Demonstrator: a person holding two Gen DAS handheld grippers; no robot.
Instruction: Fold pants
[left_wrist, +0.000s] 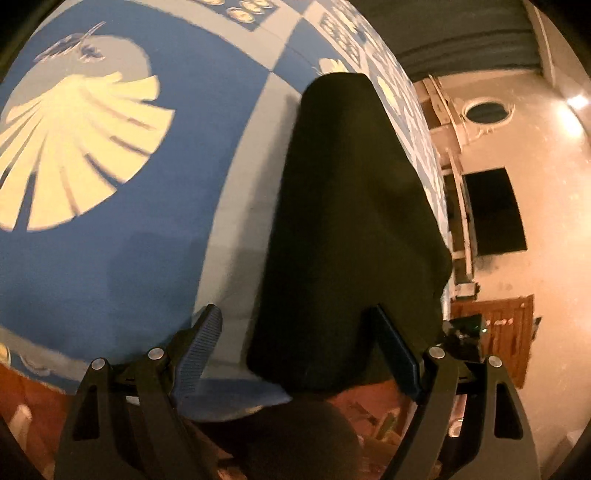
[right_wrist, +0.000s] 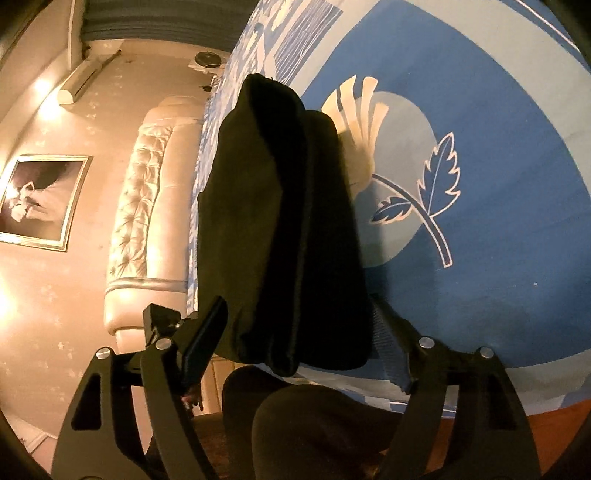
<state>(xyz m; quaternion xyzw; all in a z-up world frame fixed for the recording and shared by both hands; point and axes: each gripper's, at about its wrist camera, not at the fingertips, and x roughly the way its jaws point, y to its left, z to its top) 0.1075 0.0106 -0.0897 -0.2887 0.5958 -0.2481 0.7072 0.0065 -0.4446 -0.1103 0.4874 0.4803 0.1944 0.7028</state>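
The dark, soft cloth pants (left_wrist: 351, 229) lie on the bed cover with blue and pale squares, cream shells and leaves (left_wrist: 147, 258), in a long narrow strip with layers on top of each other, so they look partly folded already. The strip's near end sits at the edge of the bed. The left gripper with black arms and blue ribbed pads (left_wrist: 295, 343) has its fingers wide apart, one on each side of the near end, and it holds nothing. The right gripper with black arms (right_wrist: 299, 328) is also spread wide around the near end of the pants (right_wrist: 280, 221), and it is not pinching the cloth either. I think the next step is to grab this near end and fold it over to the far end. To do that well, each gripper should pinch all the layers together near a corner, then both should lift and move at the same speed so the strip stays flat and straight. The cloth is soft and floppy, so a loose layer could slip out or bunch up. Around the bed there is a padded cream headboard (right_wrist: 144, 206), a framed picture on the wall (right_wrist: 40, 199) and a brown wooden cabinet (left_wrist: 506, 332). They are well apart from the pants. A dark rounded shape sits low just before the grippers, and I cannot tell what it is.
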